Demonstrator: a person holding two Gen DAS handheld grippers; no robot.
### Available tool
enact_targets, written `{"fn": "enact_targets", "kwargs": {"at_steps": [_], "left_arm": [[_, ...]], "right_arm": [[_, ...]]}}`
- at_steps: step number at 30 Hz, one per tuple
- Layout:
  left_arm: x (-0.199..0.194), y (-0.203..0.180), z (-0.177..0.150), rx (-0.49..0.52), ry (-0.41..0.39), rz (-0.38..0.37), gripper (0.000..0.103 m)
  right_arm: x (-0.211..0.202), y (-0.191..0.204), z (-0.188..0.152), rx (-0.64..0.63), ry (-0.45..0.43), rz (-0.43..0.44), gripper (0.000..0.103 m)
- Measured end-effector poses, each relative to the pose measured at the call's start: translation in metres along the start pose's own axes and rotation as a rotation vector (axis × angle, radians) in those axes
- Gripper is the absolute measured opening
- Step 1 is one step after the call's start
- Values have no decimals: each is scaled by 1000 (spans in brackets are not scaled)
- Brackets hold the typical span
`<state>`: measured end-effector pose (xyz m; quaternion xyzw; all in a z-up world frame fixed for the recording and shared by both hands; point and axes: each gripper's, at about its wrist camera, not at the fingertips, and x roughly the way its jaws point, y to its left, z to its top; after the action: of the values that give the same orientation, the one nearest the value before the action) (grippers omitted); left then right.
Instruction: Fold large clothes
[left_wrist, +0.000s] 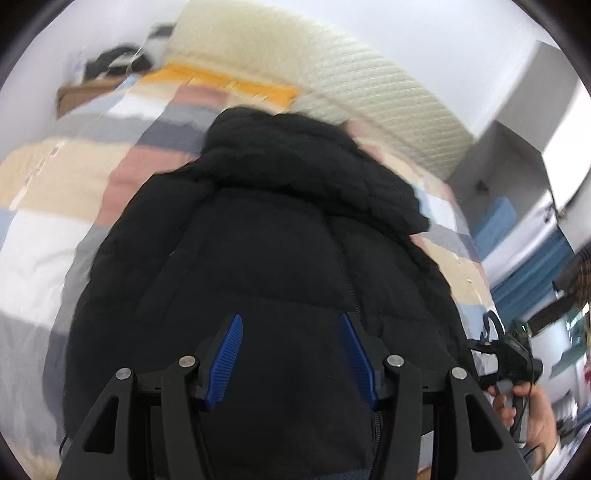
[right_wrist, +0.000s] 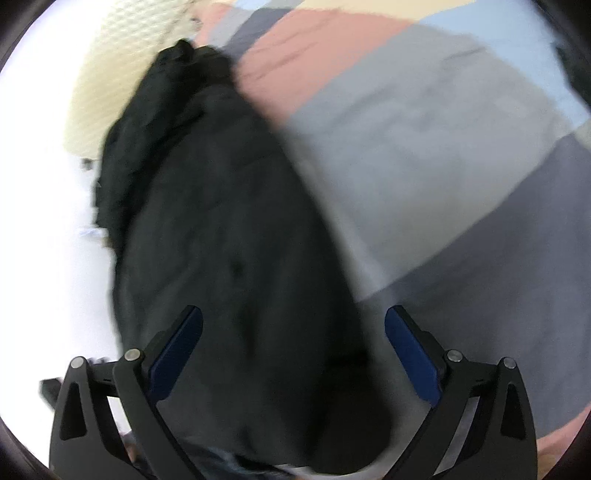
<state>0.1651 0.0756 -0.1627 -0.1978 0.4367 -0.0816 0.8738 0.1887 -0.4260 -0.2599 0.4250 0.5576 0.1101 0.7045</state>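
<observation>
— Left wrist view first: what do you have?
— Your left gripper (left_wrist: 291, 325) hangs with its blue pads spread apart over the black padded hooded jacket (left_wrist: 280, 236), which lies on the patchwork bedspread (left_wrist: 66, 184), hood toward the cream headboard (left_wrist: 332, 74).
— And the right wrist view?
— Blurred. Your right gripper (right_wrist: 293, 317) is spread wide, empty, over the jacket's (right_wrist: 221, 240) edge.
</observation>
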Motion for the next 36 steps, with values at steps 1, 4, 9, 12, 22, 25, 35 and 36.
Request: {"fn": "enact_targets", "kwargs": {"at_steps": [1,4,9,12,22,25,35,36], "left_arm": [[-4,0,3,7,11,-13,55],[-24,10,19,56,42,1,55],[-36,65,40,-44,177,29,55],[-25,106,42,-149,280,14,55],[36,168,22,-267,478,29,55],[49,177,14,-291,508,-3,57],[64,169,5,-228,591,-48,68],[66,161,5,-200,608,-74,68]], "right_arm": [[-2,3,-6,28,-9,43,99],[-2,28,-17,-85,-29,-59,99],[8,27,-11,-77,4,-63,99],[11,19,-10,-52,16,-73,100],[20,13,0,-51,40,-149,100],[25,7,0,-53,63,-203,100],[36,3,6,-115,147,-69,101],[35,3,7,-144,153,-31,101]]}}
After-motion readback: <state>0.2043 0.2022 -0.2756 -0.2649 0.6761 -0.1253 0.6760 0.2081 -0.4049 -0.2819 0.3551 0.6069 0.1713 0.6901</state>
